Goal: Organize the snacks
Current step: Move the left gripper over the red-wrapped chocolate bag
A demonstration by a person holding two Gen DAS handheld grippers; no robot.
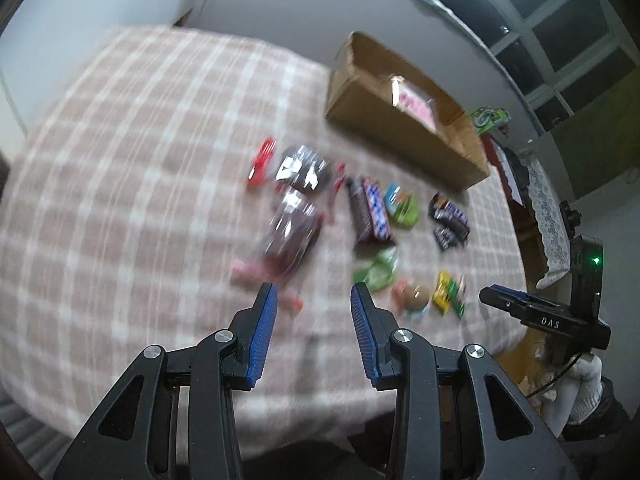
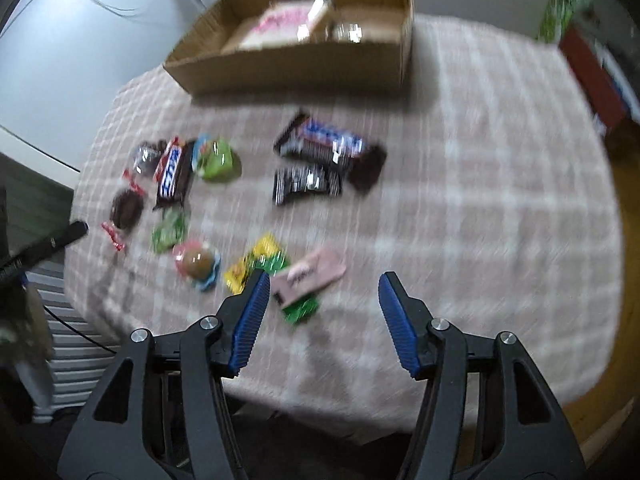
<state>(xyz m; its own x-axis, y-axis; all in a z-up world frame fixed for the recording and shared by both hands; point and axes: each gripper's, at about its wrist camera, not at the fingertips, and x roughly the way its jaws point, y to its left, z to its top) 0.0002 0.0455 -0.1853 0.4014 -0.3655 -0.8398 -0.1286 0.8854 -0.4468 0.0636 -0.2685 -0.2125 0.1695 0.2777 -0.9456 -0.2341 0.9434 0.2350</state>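
Observation:
Several wrapped snacks lie scattered on a round table with a pink checked cloth (image 1: pixel 120 160). A cardboard box (image 1: pixel 404 136) at the far side holds a pink packet (image 2: pixel 280 22). My left gripper (image 1: pixel 314 300) is open and empty above the table's near edge, just short of a dark clear packet (image 1: pixel 292 232) and a green packet (image 1: pixel 380 268). My right gripper (image 2: pixel 324 284) is open and empty, hovering by a pink wrapper (image 2: pixel 310 274) and a yellow-green packet (image 2: pixel 256 264). Snickers bars (image 2: pixel 324 142) lie beyond it. Both views are motion-blurred.
The right gripper's body (image 1: pixel 548 316) shows at the left wrist view's right edge, held by a gloved hand. A red and green box stack (image 2: pixel 592 64) stands off the table's far right. The cloth (image 2: pixel 500 200) right of the snacks is bare.

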